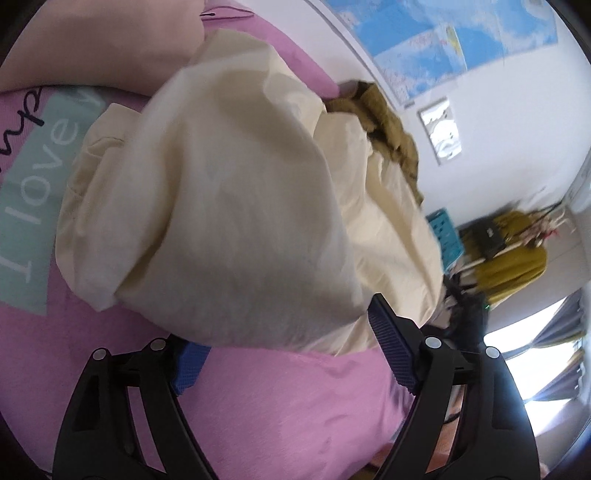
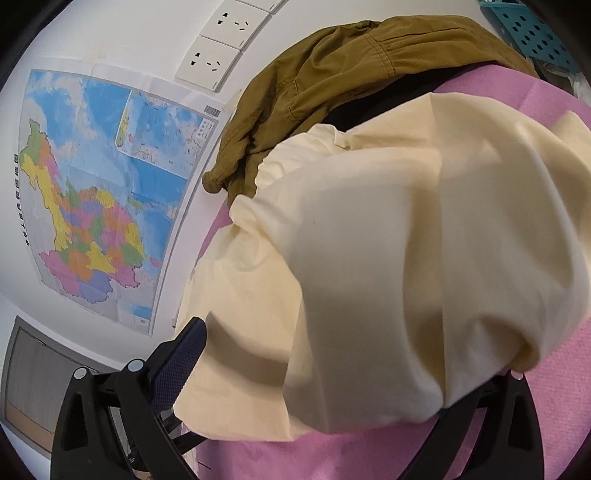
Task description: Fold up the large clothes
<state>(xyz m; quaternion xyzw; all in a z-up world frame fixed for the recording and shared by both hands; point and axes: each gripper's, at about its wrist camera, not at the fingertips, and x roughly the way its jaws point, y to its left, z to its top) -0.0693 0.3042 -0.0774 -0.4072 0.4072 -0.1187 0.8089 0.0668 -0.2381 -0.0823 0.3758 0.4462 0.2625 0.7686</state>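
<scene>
The cream garment [image 1: 229, 192] is seen bunched in a loose mound on the pink bed [image 1: 280, 398], beside an olive-brown garment [image 2: 332, 85] heaped toward the wall. The left gripper [image 1: 284, 332] is held spread wide with a hanging fold draped between its blue pads, not pinched. The right gripper [image 2: 332, 373] is also spread, as far as can be judged, with cloth billowing over it and its right finger hidden. For a good fold, a hem or seam should be found and clamped at both ends, and the cloth drawn flat before being doubled; a grab of the bulk would likely trap wrinkles. A perforated turquoise basket [image 2: 532, 33] is glimpsed at the bed's far edge; its contents cannot be made out.
</scene>
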